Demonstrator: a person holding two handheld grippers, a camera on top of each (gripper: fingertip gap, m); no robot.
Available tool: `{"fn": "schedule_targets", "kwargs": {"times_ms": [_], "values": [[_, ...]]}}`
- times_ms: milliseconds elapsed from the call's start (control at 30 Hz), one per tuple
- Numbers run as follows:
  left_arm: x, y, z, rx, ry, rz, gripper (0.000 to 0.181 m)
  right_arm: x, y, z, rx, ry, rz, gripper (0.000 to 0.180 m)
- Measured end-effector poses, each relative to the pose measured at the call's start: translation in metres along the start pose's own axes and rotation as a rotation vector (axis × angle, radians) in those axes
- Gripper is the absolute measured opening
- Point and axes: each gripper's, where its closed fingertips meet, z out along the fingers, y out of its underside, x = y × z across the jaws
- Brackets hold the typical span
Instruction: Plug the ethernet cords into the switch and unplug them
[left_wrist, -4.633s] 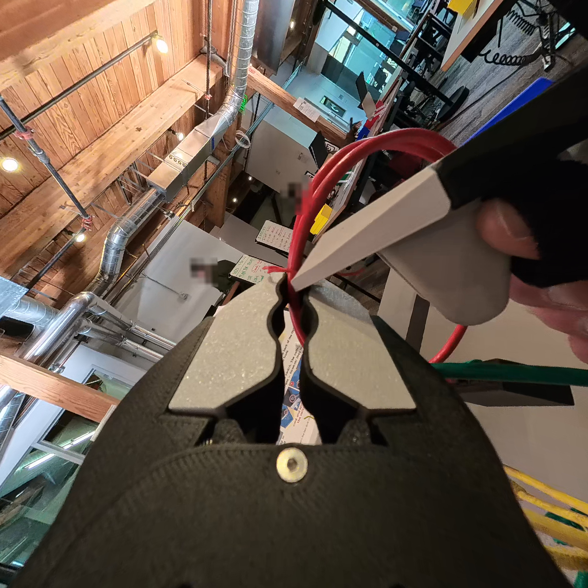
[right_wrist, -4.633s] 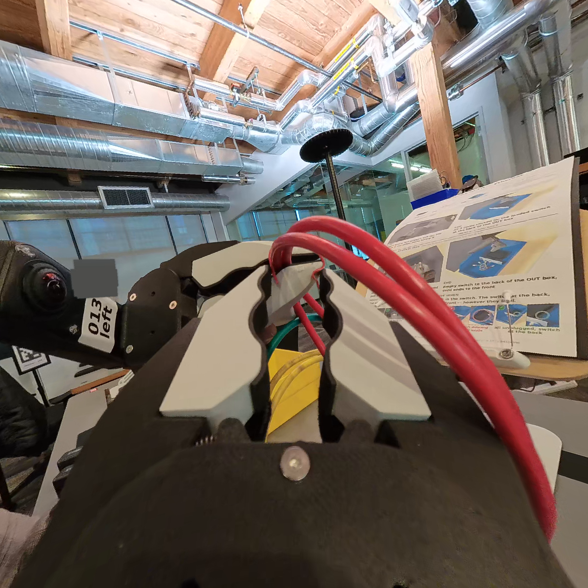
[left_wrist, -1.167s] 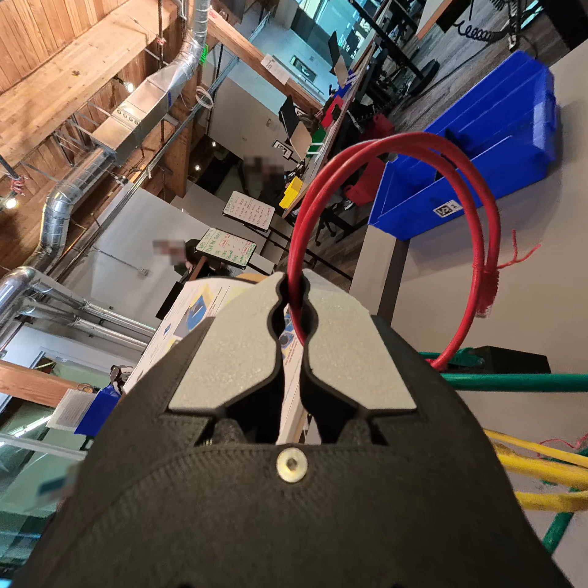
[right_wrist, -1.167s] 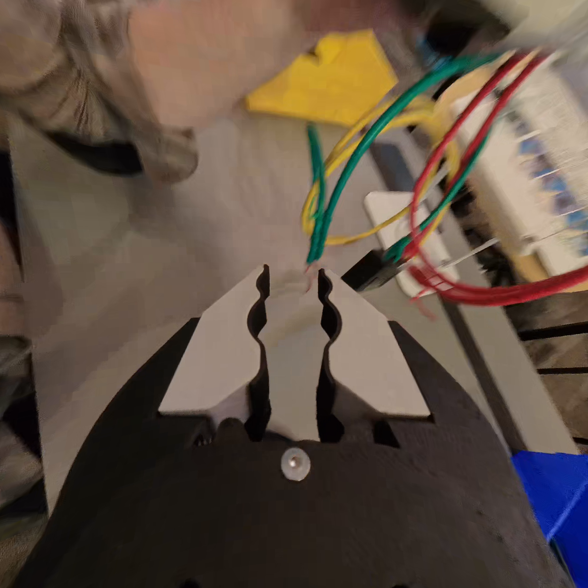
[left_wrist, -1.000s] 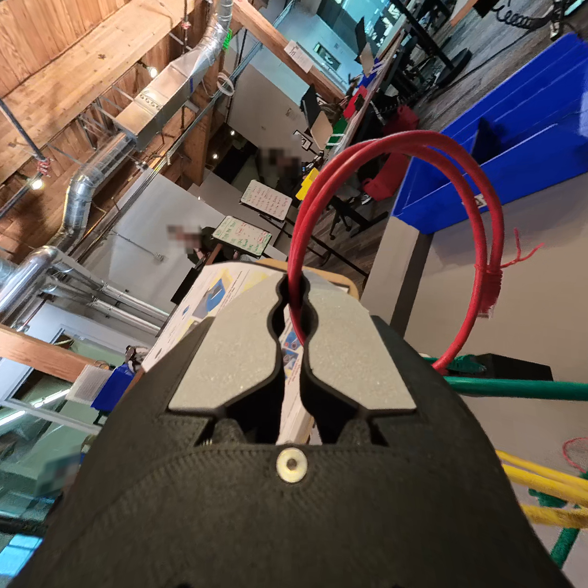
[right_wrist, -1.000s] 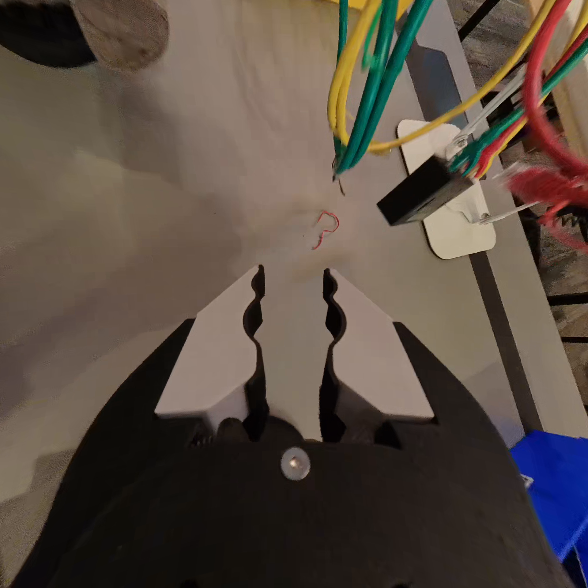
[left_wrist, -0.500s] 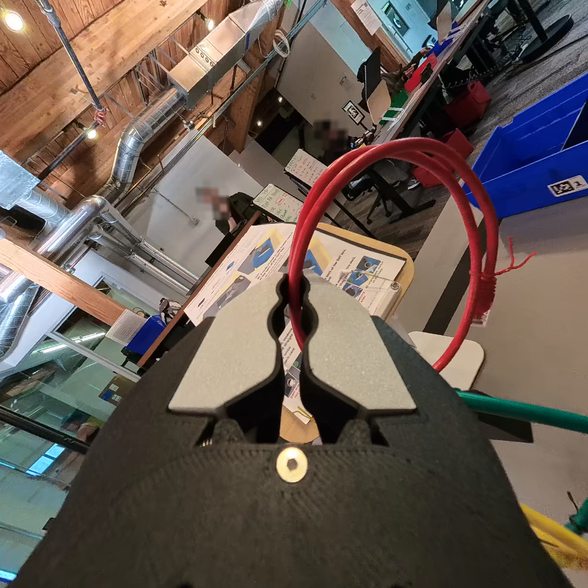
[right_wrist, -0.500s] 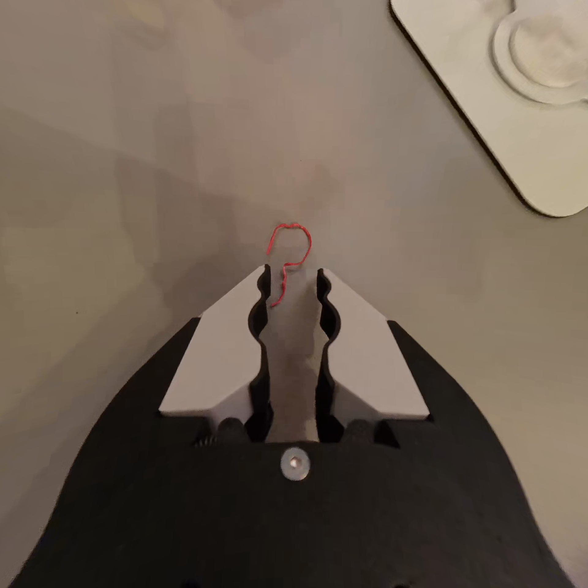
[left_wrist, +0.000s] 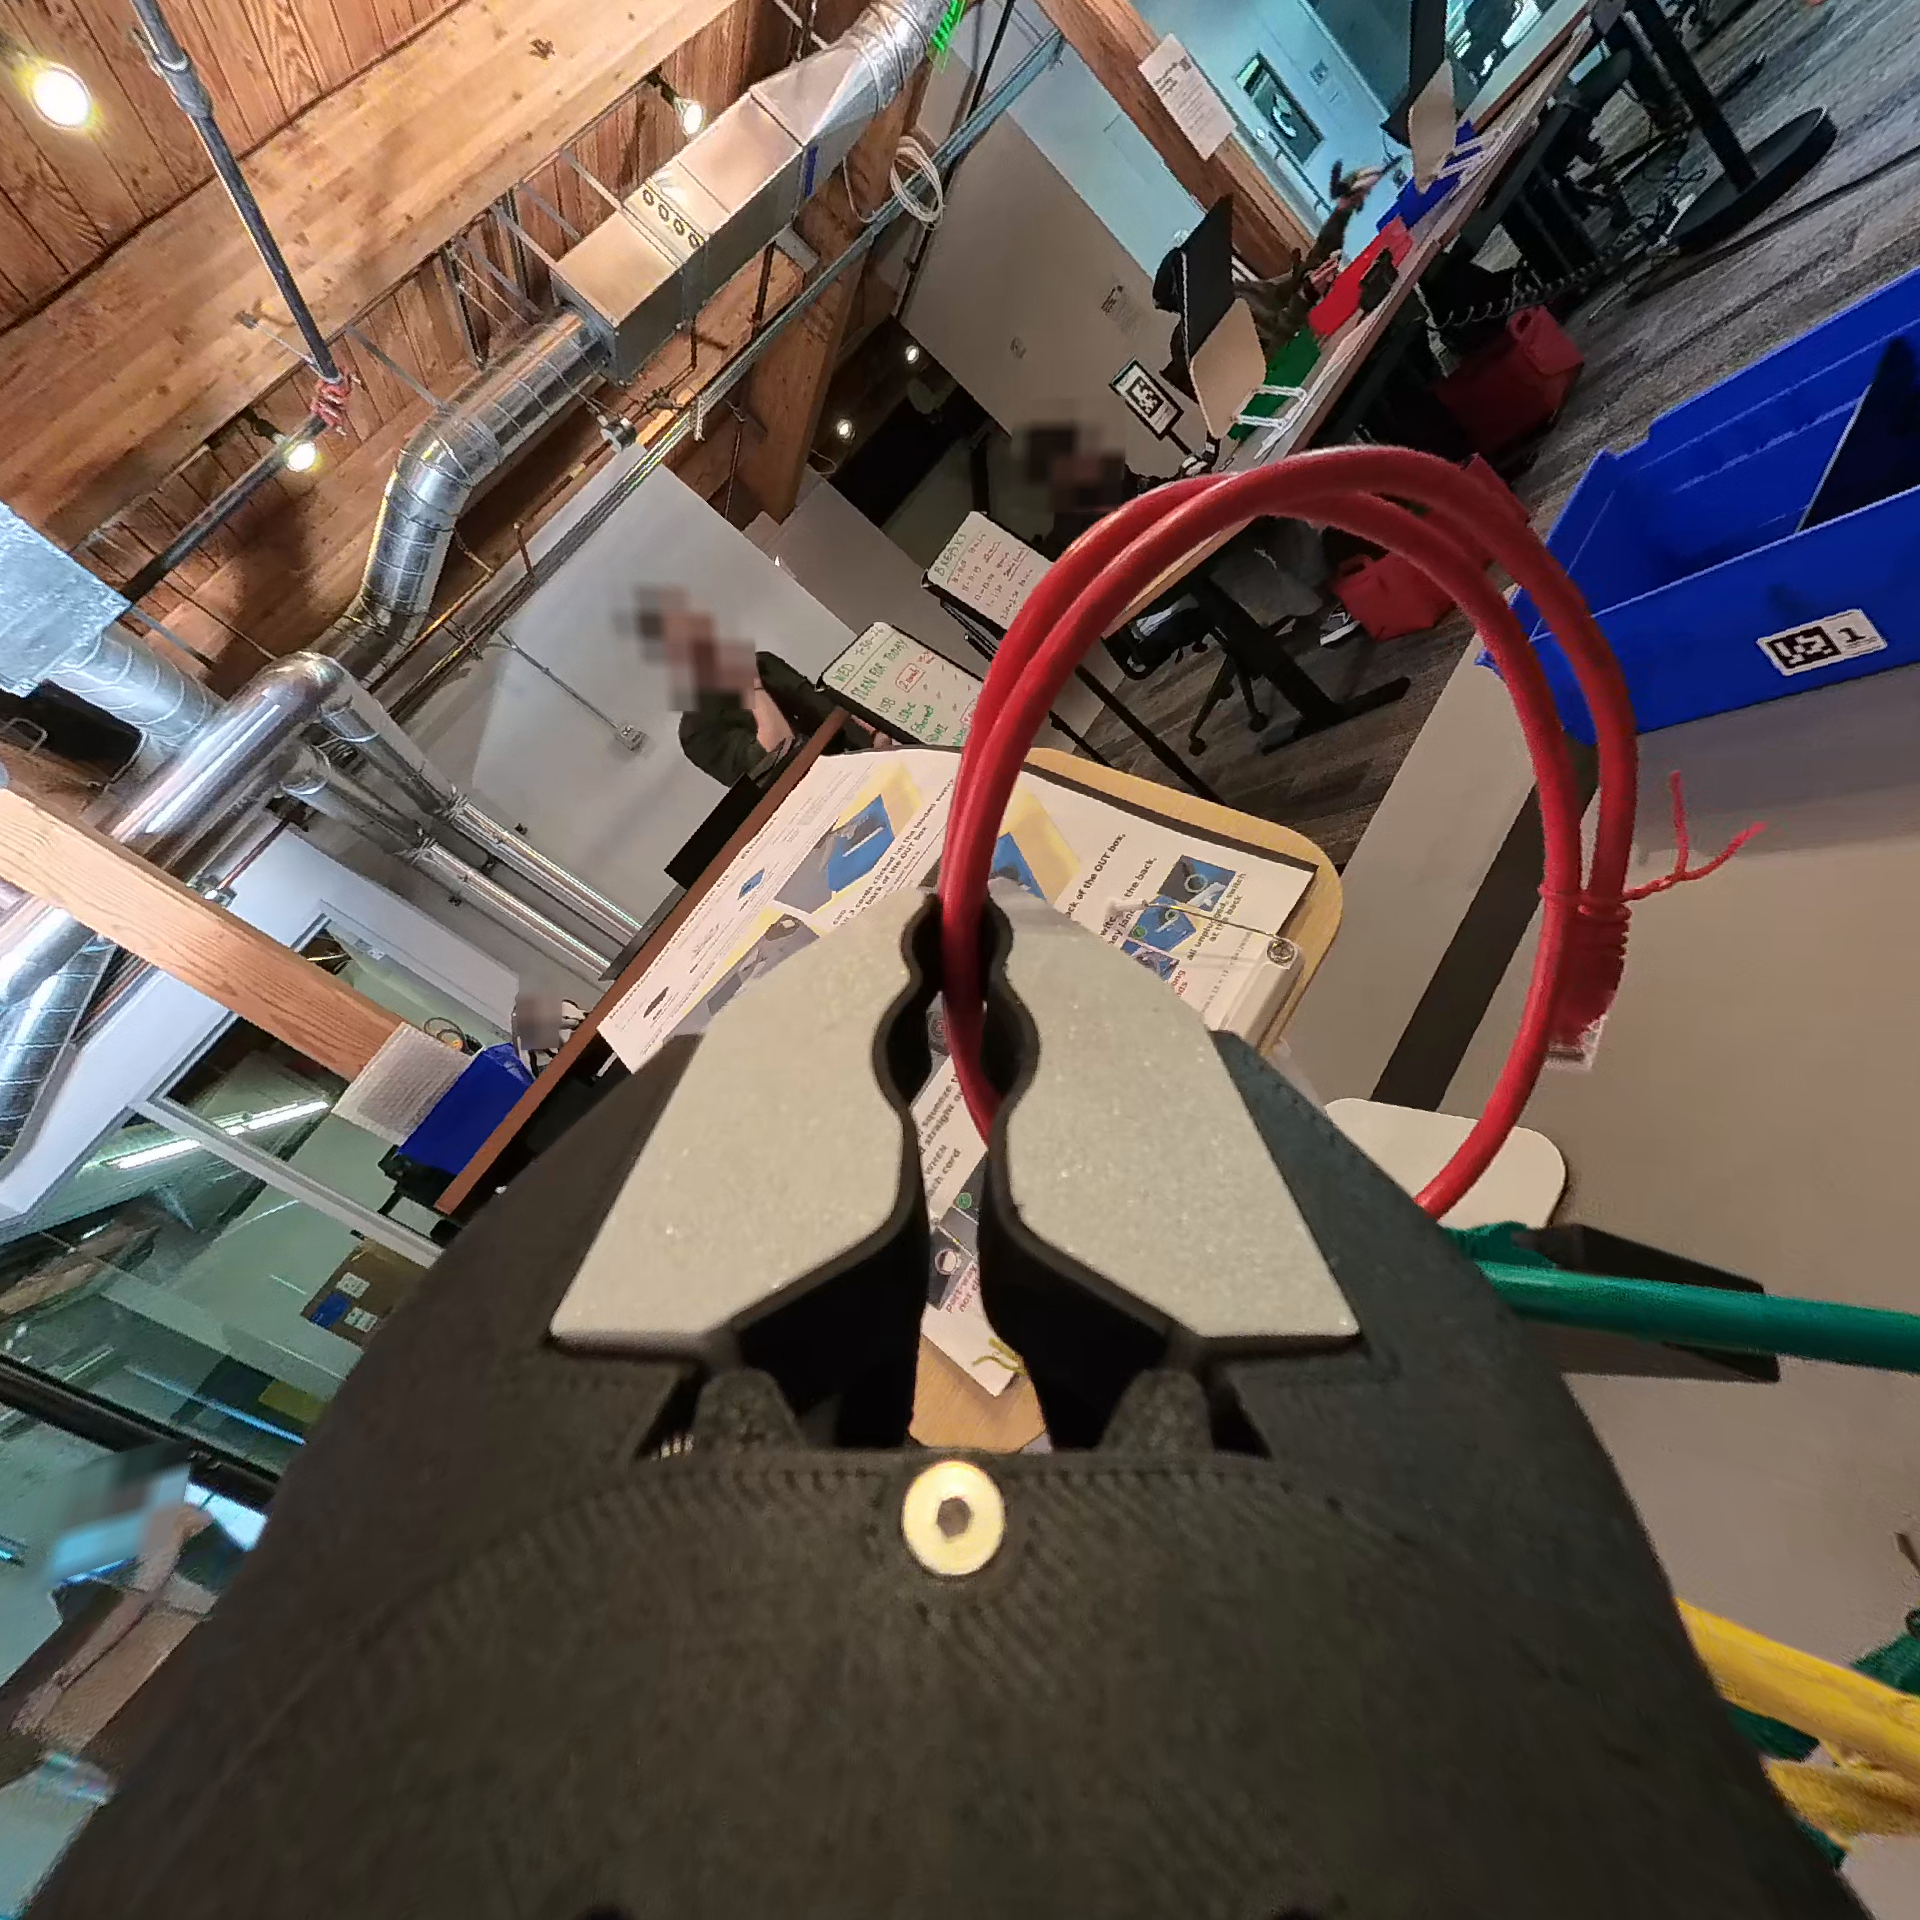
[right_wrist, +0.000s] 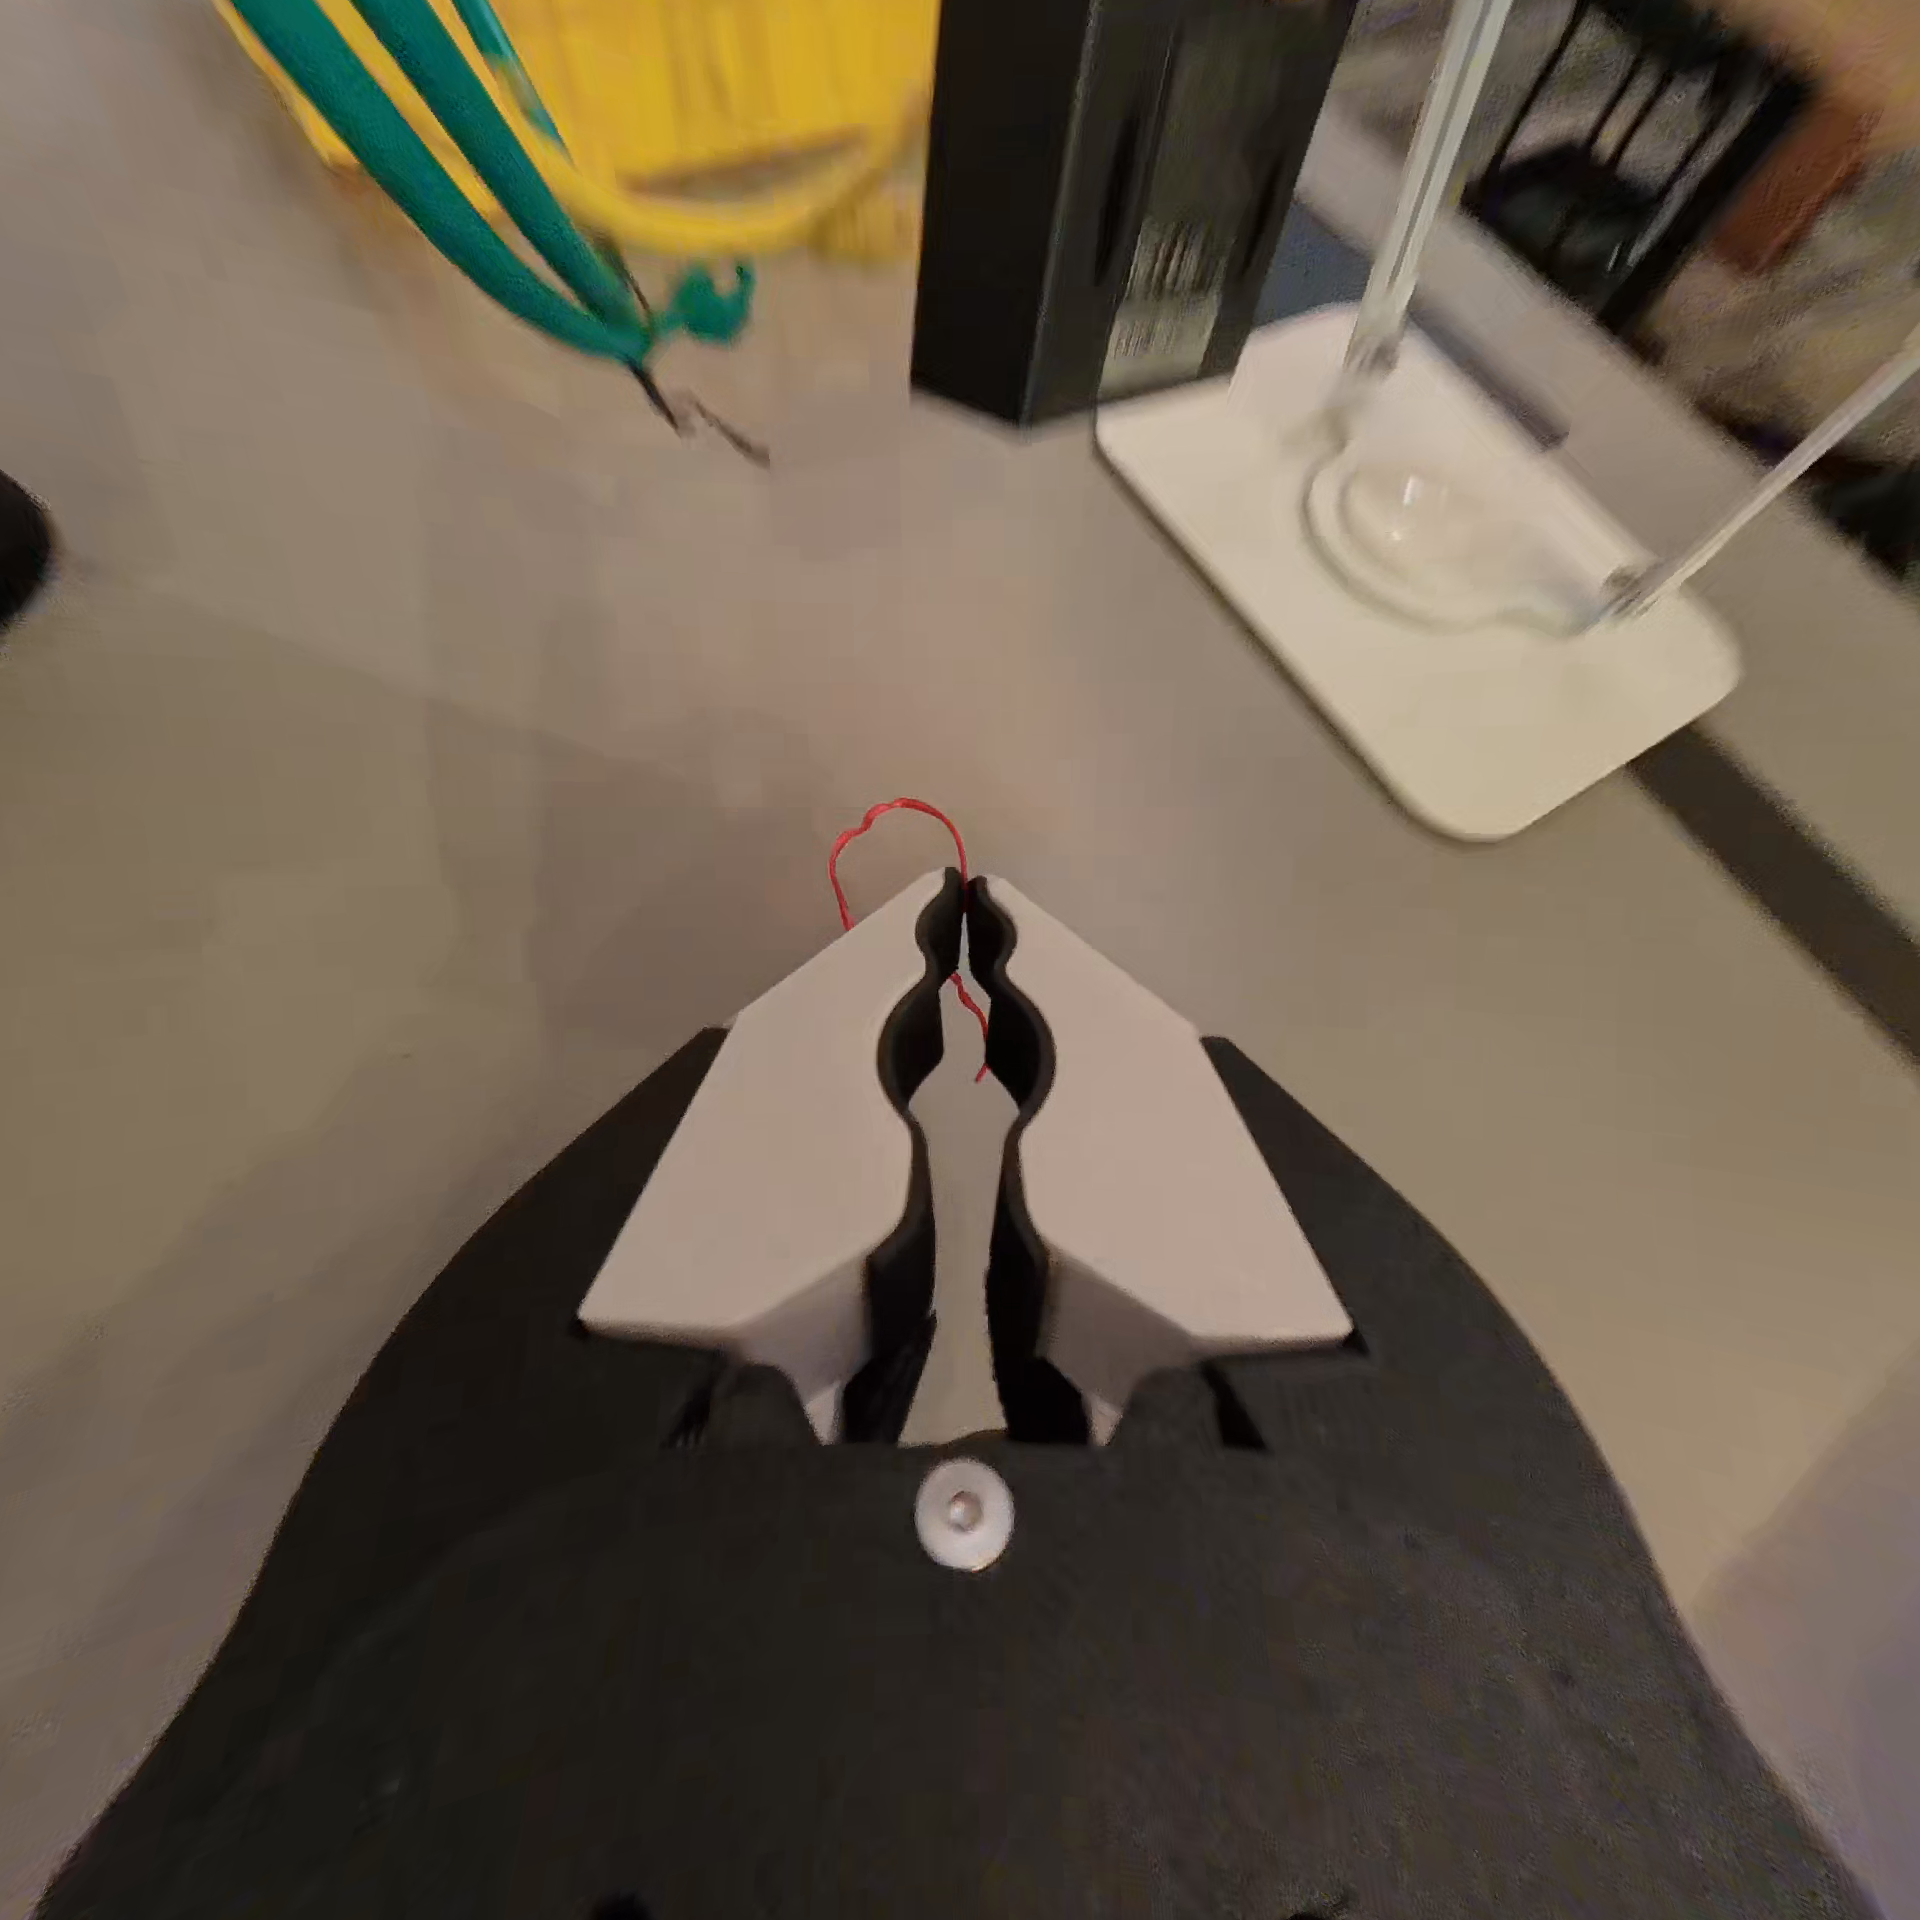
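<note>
Grey table (right_wrist: 416, 831) with white stand base (right_wrist: 1455, 644), black switch (right_wrist: 1091, 208)

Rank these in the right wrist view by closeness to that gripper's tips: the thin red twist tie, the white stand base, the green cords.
1. Red twist tie, pinched at the right gripper tips.
2. White stand base, ahead to the right.
3. Green cords, far upper left; the gap to the base is narrow.

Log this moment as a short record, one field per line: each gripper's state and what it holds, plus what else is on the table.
left gripper: shut on red cord, coiled in a loop, one end bound with a red tie
right gripper: shut on loose red twist tie, at the table
switch: black, standing by the white stand base
other cords: green cord, yellow cord, near the switch
</note>
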Motion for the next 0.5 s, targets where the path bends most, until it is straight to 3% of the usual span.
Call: {"fn": "schedule_targets", "kwargs": {"times_ms": [300, 500], "values": [[0.010, -0.003, 0.002, 0.076, 0.076, -0.051, 0.005, -0.007, -0.154, -0.171, 0.358, 0.126, -0.395, 0.000], [0.028, -0.010, 0.004, 0.143, 0.177, -0.081, 0.004, -0.017, -0.234, -0.190, 0.363, 0.143, -0.668, 0.000]]}}
